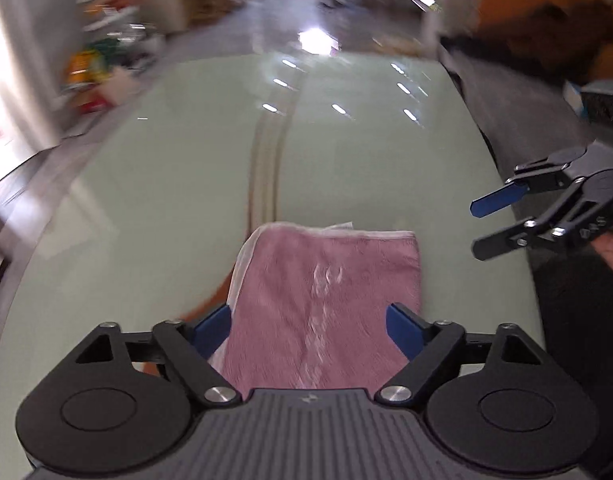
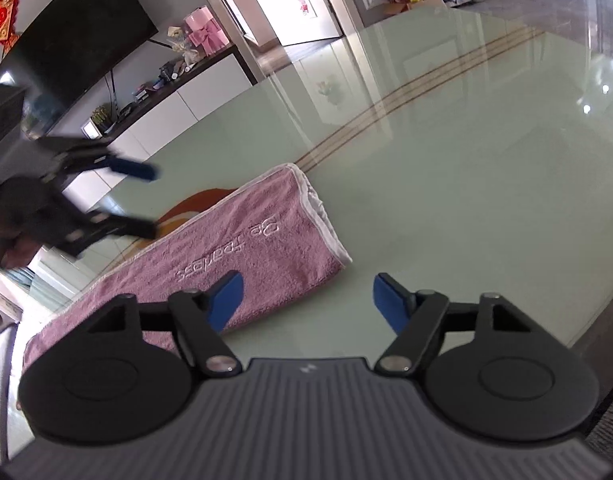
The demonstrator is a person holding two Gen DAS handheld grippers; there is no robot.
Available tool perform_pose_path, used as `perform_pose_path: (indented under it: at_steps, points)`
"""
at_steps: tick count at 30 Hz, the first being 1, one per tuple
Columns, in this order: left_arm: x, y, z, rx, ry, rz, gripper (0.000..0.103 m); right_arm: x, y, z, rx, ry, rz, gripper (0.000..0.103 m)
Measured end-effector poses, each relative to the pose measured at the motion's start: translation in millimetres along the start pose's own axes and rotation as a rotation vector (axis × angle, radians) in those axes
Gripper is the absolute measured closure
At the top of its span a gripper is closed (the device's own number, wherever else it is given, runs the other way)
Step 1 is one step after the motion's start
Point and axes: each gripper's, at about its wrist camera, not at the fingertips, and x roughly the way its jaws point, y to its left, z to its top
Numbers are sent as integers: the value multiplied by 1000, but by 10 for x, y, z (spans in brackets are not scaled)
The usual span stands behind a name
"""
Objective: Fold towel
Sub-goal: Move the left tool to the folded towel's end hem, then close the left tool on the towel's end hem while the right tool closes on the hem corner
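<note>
The left gripper (image 1: pixel 308 328), black with blue pads, hangs in the lower middle of its own view with jaws apart and empty, the folded pink terry towel (image 1: pixel 326 304) lying flat on the pale green glass table (image 1: pixel 166 184) directly beneath and between its fingers, not pinched. The right gripper (image 2: pixel 304 304), equally apart and empty, sits at the bottom of its view with the towel's near end under its left pad and bare glass under the right. Only the right wrist view shows the towel's embroidered lettering and full length running toward the lower left, plus a pink gift box (image 2: pixel 205 30) on the sideboard at upper left, contents unseen; the left view shows the right gripper at the right edge, well clear of the towel.
</note>
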Motion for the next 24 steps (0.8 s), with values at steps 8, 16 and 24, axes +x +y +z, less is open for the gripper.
perform_pose_path:
  at_steps: [8, 16, 24]
  points:
    - [686, 399, 516, 172, 141, -84, 40, 156, 43, 151, 32, 43, -36, 52]
    - [1192, 660, 706, 256, 243, -141, 68, 332, -21, 178, 54, 87, -51, 61]
    - [1349, 815, 722, 235, 307, -214, 67, 405, -83, 143, 72, 120, -59, 61]
